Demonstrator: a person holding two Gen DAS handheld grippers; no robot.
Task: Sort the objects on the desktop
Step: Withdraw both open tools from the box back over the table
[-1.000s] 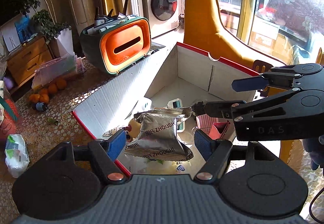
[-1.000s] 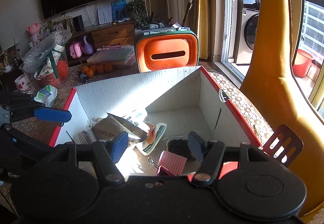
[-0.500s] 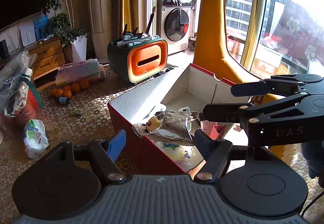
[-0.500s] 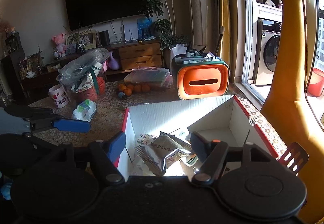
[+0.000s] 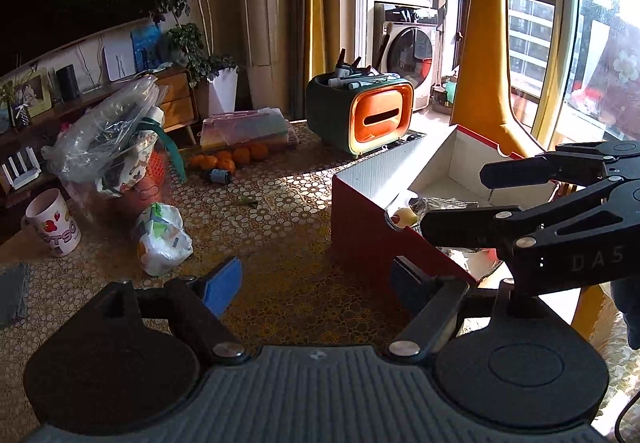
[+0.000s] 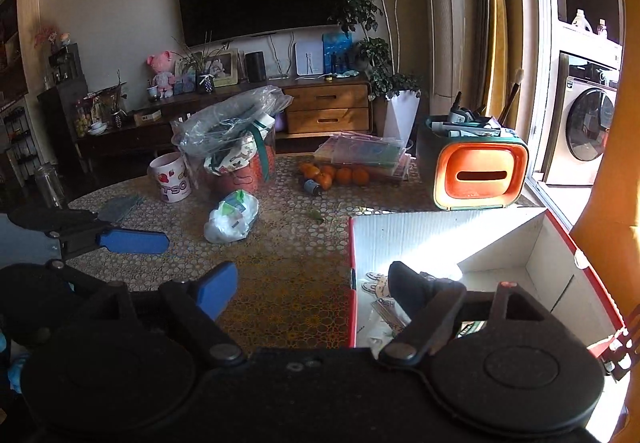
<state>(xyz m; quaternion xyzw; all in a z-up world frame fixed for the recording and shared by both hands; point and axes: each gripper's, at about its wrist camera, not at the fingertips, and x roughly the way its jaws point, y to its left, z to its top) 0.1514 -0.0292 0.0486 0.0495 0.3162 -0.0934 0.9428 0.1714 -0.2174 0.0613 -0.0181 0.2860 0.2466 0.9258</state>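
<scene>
Left wrist view: we see a red-walled, white-lined cardboard box (image 5: 372, 219) on the patterned tablecloth (image 5: 280, 235).
Our left gripper (image 5: 316, 283) and right gripper (image 6: 312, 287) have just been opening, nothing between them; the crinkled foil packet (image 5: 444, 205) lies inside the box.

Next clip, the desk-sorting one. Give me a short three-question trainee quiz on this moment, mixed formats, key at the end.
1. True or false: the left tongs grip a silver snack bag.
2. Multiple choice: the oranges lie (A) inside the red-edged box, (B) on the table in front of the flat clear case, (C) inside the mug.
3. Fill in: the pens and brushes stand in the top of the green and ____ organiser.

Key: 1 false, both the left and the right tongs are open with nothing between them; 2 B; 3 orange.
</scene>
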